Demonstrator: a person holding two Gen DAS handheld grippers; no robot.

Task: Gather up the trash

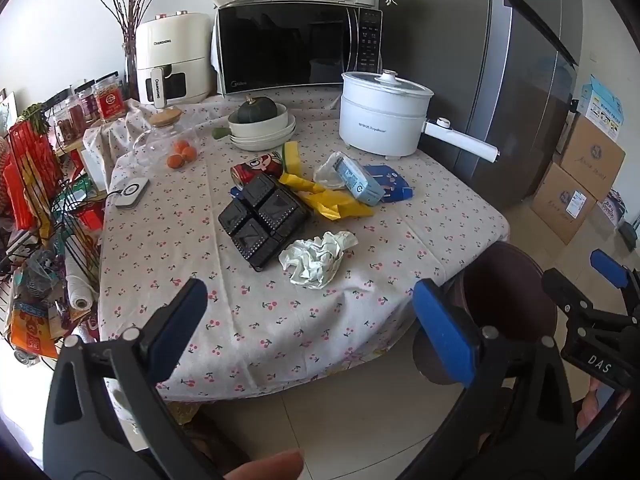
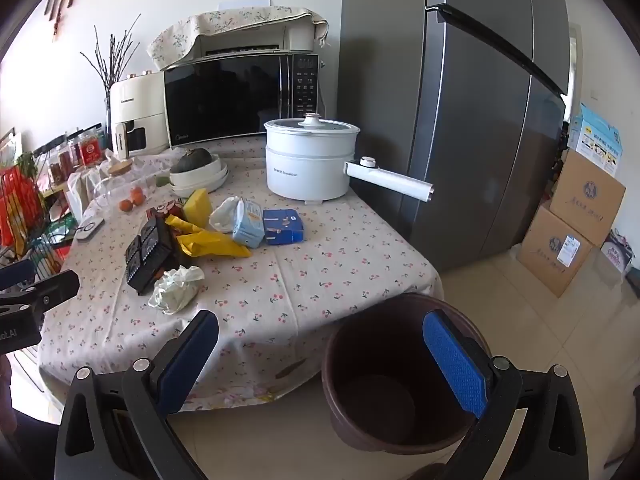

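On the cherry-print tablecloth (image 1: pixel 260 320) lie a crumpled white paper (image 1: pixel 318 258) (image 2: pixel 176 288), a black plastic tray (image 1: pixel 264 220) (image 2: pixel 148 252), a yellow wrapper (image 1: pixel 332 200) (image 2: pixel 208 242), a red can (image 1: pixel 256 168), a light blue tissue pack (image 1: pixel 358 182) (image 2: pixel 248 226) and a blue box (image 1: pixel 390 188) (image 2: pixel 282 226). A brown bin (image 2: pixel 400 376) (image 1: pixel 508 292) stands on the floor by the table's near right corner. My left gripper (image 1: pixel 312 290) hovers open before the table's front edge. My right gripper (image 2: pixel 322 320) is open over the bin's left rim. Neither holds anything.
At the back stand a white electric pot (image 1: pixel 380 116) with a long handle, stacked bowls holding a squash (image 1: pixel 260 124), a microwave (image 1: pixel 296 48) and an air fryer (image 1: pixel 172 60). A wire rack (image 1: pixel 44 216) crowds the left side. A grey fridge (image 2: pixel 480 120) and cardboard boxes (image 2: pixel 576 220) stand right.
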